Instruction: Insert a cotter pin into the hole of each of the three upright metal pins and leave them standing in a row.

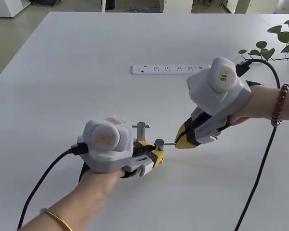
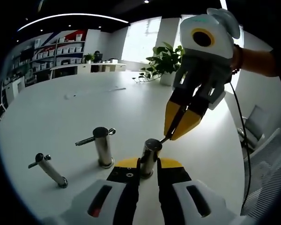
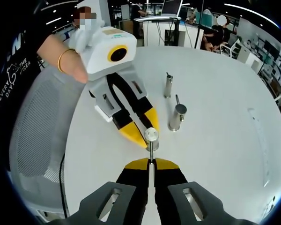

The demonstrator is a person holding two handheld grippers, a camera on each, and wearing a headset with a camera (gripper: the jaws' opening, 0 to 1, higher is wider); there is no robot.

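Gripper views face closely across one pin (image 2: 150,152) (head view above).

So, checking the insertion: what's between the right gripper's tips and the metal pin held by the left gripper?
A thin cotter pin, clamped in the right gripper, reaches the metal pin; the right gripper view shows it.

Left gripper (image 1: 154,150) had its jaws closed around an upright metal pin (image 1: 159,143) on the white table (image 1: 86,72). Right gripper (image 1: 179,141) pinched a cotter pin (image 1: 169,143), tip at that pin's head. Second metal pin (image 1: 140,130) stood just behind, cotter already through. Power strip (image 1: 166,69) lay well beyond.
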